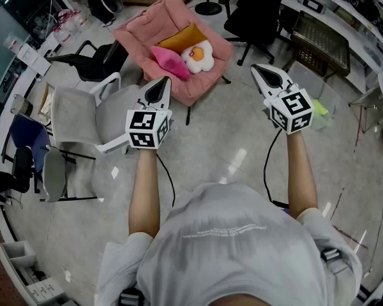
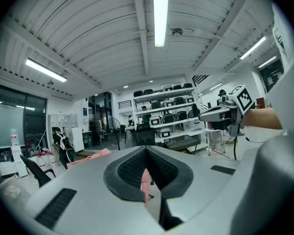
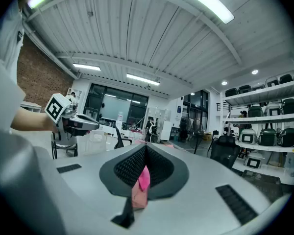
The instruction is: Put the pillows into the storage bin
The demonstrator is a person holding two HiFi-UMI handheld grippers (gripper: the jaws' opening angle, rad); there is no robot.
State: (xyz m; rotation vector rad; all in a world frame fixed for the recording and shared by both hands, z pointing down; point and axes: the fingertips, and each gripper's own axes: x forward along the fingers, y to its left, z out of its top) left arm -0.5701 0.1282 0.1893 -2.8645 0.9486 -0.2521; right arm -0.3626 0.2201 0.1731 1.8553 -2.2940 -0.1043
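My left gripper (image 1: 158, 88) and right gripper (image 1: 268, 76) are both closed and empty. On the pink chair (image 1: 147, 24), the pink pillow (image 1: 170, 61) lies beside the egg pillow (image 1: 196, 56), its long axis slanting down-right in the head view.

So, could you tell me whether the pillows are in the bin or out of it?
Out: the egg pillow, pink pillow and orange pillow all lie on the pink chair.

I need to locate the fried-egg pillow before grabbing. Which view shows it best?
The head view: the fried-egg pillow lies in plain sight on the pink chair. Both gripper views show only pink slivers past their closed jaws, no egg.
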